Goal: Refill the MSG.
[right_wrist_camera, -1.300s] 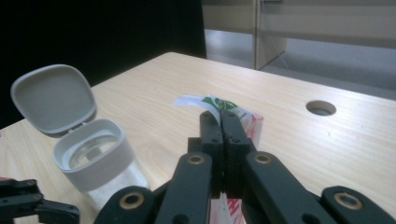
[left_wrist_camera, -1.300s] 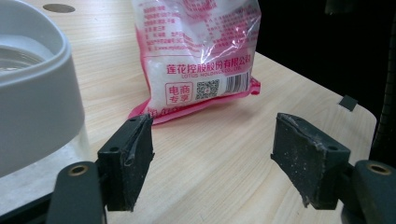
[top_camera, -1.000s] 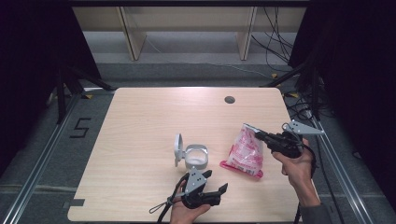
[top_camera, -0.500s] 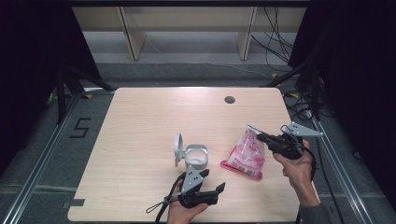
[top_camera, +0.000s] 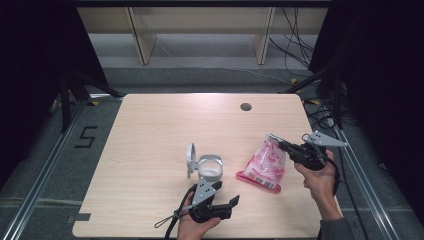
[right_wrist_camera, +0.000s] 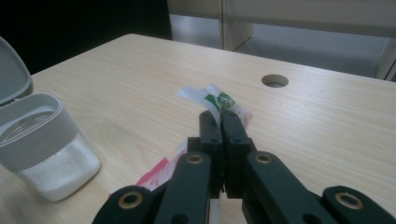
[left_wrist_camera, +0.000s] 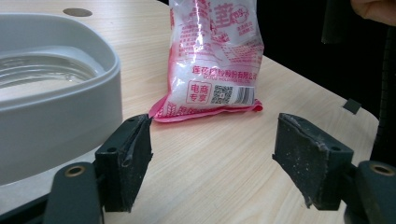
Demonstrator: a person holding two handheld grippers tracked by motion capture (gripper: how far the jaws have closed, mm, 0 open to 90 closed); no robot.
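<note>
While the right gripper pinches the top edge of the pink bag, the bag's bottom rests on the table beside the open grey container. Near the table's front edge, the left gripper hovers with its jaws spread wide, holding nothing.

Right claw clamped on bag top; open-lidded container left.

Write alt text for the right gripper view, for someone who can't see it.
The right gripper, seen from behind its two black jaws, is shut on the top edge of a pink and white bag above a light wooden table. At left stands a grey and clear container with white contents, its lid open.
</note>
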